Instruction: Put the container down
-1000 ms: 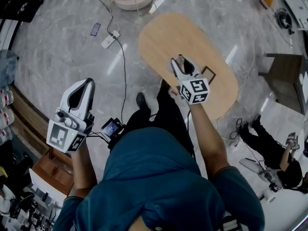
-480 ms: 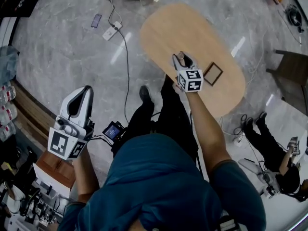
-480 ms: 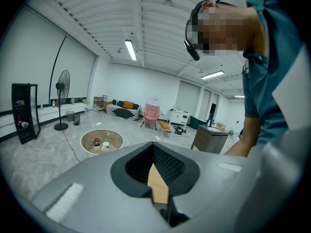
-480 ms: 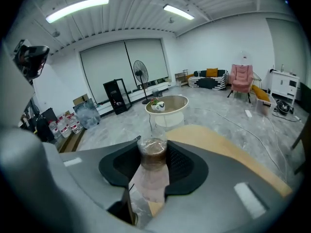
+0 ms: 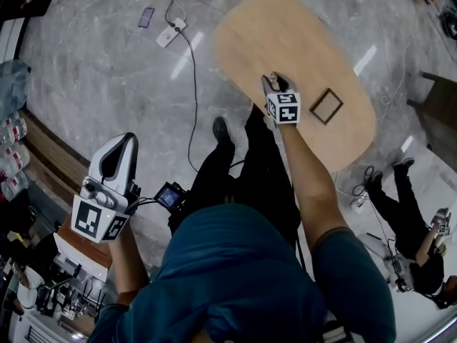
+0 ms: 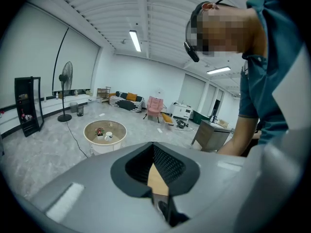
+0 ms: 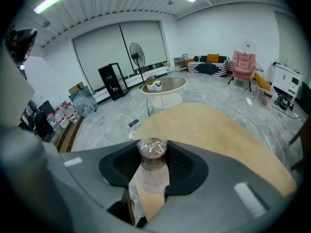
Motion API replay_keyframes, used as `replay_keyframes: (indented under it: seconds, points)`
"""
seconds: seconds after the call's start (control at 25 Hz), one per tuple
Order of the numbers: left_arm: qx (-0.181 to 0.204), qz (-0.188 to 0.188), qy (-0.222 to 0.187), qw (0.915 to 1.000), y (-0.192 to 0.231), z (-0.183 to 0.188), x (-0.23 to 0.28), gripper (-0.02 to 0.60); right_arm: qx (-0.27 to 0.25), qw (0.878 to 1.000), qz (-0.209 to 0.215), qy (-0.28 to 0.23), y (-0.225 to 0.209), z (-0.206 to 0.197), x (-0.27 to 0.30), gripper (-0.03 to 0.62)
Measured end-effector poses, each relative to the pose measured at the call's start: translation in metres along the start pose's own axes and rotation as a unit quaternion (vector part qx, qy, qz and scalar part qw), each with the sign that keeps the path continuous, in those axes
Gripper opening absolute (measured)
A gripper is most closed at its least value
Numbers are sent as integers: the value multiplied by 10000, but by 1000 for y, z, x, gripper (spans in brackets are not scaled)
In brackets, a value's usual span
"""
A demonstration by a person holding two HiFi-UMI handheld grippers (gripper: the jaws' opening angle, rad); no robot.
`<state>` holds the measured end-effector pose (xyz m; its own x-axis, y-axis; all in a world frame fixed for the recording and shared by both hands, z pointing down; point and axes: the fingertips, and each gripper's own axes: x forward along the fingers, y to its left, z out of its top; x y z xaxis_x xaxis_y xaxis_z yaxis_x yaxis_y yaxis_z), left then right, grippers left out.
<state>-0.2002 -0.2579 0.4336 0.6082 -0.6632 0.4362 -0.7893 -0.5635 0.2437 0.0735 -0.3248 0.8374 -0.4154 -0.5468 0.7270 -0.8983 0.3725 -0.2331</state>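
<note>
1. Here, the right gripper point(image 5: 274, 83) pinches the container point(image 7: 152, 152) between its two dark pads, one pad against each side.
2. We see the container as a small clear round tub with brownish contents and a crinkled clear top, upright between the jaws near their tips.
3. Ahead of and below this gripper spreads the oval wooden table point(image 5: 300, 34); the jaw tips reach over the table's near edge.
4. We cannot tell whether the container's base touches the wood.
5. A small dark-rimmed square frame point(image 5: 326, 106) lies flat on the table, to the right of the right gripper and apart from it.
6. The right gripper's marker cube point(image 5: 284, 108) sits just behind its jaws, toward the person's forearm.
7. The left gripper point(image 5: 121, 148) is held low on the person's left, well apart from the table, over the grey floor.
8. Its jaws are pressed together at the tips with nothing between them; only a narrow wedge of background shows between the pads.
9. Far ahead of both grippers stands a pale round table point(image 6: 105, 133) with small items on it.
10. A white power strip point(image 5: 168, 33) lies on the floor ahead of the left gripper.
</note>
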Motion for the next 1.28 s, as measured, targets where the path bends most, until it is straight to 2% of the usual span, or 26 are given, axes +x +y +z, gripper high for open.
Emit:
replay_keyframes:
  seconds: [0.44, 0.96, 1.28]
  points:
    - [-163, 75, 275, 9995, 0, -10, 3, -3, 93, 9972, -46, 736, -16, -50, 29, 155]
    - [-267, 169, 433, 9986, 5, -17, 6, -3, 23, 9939, 71, 1097, -17, -67, 52, 155]
    - [-260, 205, 490, 9982, 5, -22, 2, -3, -67, 9938, 87, 1109, -14, -67, 60, 156]
